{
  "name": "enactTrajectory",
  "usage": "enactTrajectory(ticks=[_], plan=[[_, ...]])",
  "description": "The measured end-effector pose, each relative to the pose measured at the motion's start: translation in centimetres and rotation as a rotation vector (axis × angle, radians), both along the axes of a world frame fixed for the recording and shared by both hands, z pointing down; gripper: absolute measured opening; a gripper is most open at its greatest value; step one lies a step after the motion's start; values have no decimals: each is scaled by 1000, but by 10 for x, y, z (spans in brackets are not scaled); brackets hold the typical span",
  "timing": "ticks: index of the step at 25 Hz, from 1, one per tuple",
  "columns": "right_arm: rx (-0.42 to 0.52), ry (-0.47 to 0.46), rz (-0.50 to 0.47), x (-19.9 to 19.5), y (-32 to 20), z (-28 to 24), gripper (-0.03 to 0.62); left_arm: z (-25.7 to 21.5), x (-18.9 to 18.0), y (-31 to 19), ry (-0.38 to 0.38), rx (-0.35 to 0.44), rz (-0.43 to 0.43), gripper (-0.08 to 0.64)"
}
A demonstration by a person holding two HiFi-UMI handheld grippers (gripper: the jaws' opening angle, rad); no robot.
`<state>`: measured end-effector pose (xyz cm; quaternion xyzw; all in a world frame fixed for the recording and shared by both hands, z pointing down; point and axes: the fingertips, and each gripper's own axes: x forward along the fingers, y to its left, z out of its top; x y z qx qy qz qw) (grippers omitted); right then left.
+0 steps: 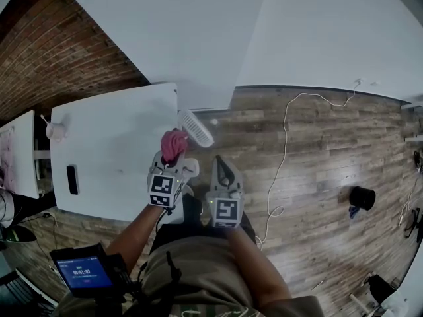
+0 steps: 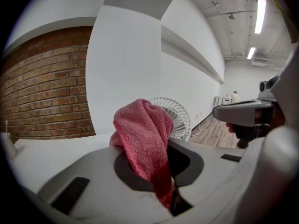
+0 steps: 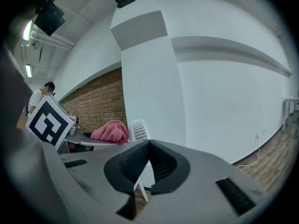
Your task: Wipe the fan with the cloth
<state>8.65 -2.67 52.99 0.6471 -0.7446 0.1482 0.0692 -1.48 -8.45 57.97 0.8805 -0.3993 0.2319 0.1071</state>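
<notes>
Left gripper [image 1: 173,164]: jaws clamped on the pink cloth [image 2: 145,134], narrow gap, pads biting the lower fold, the rest bunched up above the tips. Right gripper [image 3: 148,148]: jaws fully together, nothing between them, held alongside the left at its 3 o'clock in the head view. Fan [image 1: 196,127]: white, round wire grille, at the far right corner of the white table [image 1: 112,144]. It sits at roughly 1 o'clock from the left tips, just past the cloth, and the cloth overlaps the grille's left edge in the left gripper view. Can't tell whether they touch. From the right tips the fan is at about 11 o'clock, near but apart. Only container candidate is a black round thing [image 1: 362,197] on the wood floor at 3 o'clock, well apart, contents not readable. Also a dark flat device [image 1: 73,179] on the table at 9 o'clock and a white cable [image 1: 285,144] on the floor at 2 o'clock.
</notes>
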Motion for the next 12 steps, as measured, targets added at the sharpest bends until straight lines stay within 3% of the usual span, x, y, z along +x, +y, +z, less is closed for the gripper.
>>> enactTrajectory(ticks=[12], plan=[[4, 0, -2, -1, -2, 0, 0, 6, -6, 10, 1, -5, -19, 52]])
